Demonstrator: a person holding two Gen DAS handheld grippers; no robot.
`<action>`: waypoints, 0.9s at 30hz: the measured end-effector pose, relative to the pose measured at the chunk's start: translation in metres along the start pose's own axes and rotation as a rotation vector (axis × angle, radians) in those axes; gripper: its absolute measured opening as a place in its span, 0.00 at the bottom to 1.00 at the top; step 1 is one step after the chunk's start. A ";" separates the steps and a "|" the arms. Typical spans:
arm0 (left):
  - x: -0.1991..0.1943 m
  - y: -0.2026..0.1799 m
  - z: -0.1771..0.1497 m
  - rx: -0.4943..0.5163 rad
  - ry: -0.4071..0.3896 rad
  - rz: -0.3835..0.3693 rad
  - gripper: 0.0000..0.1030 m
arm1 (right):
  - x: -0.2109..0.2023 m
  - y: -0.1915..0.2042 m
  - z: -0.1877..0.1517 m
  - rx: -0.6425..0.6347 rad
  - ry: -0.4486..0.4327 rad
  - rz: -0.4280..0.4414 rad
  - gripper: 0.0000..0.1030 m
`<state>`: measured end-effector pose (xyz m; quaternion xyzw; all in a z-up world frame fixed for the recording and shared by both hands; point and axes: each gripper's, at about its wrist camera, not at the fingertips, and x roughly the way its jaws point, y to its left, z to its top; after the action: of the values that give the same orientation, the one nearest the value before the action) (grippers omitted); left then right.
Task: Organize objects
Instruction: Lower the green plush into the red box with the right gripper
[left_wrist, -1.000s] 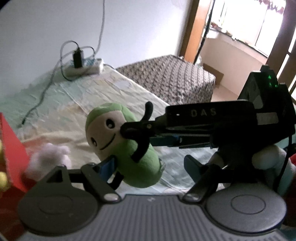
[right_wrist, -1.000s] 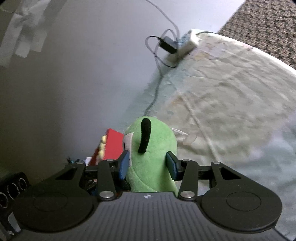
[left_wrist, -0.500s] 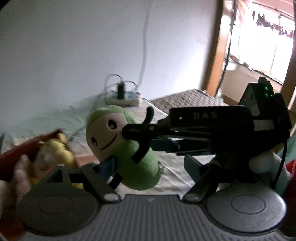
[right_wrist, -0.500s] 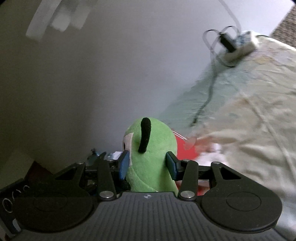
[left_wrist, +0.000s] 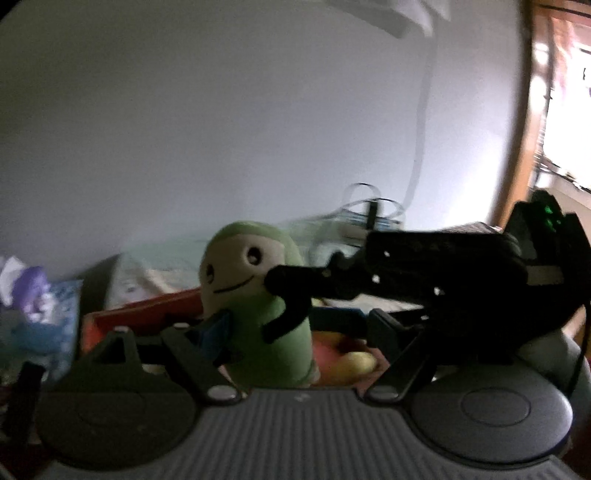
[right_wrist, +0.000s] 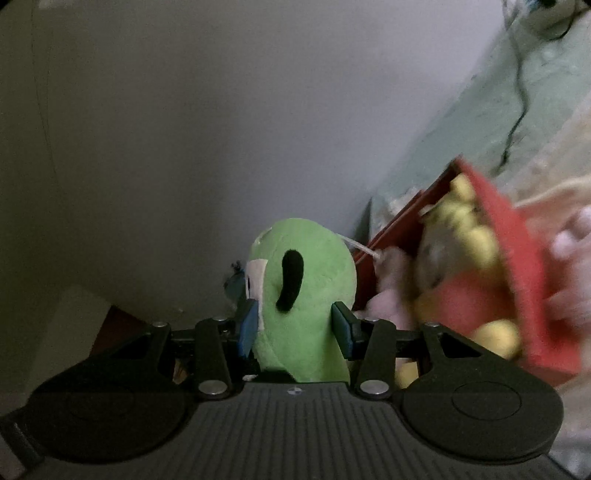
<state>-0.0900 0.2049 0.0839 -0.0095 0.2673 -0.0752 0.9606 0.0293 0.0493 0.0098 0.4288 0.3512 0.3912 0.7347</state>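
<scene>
My right gripper clamps the green plush upright between its blue pads, above the near edge of the red box, where yellow and pink toys lie blurred. My left gripper stands spread wide, one pad beside the plush, the right tool crossing its view. Behind: wall, power strip.

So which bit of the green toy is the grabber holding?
The right gripper squeezes the green plush toy around its lower body, one pad on each side. The left gripper is open, holding nothing.
</scene>
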 end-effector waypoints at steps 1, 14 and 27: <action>0.001 0.009 0.003 -0.014 0.001 0.012 0.78 | 0.010 0.002 -0.003 -0.002 0.010 -0.001 0.45; 0.039 0.075 -0.021 -0.112 0.102 0.070 0.75 | 0.088 0.005 -0.015 -0.197 0.120 -0.211 0.45; 0.082 0.075 -0.038 -0.109 0.215 0.049 0.75 | 0.108 -0.011 -0.011 -0.281 0.198 -0.352 0.39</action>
<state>-0.0303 0.2676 0.0050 -0.0469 0.3726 -0.0375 0.9260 0.0713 0.1441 -0.0236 0.2142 0.4330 0.3424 0.8058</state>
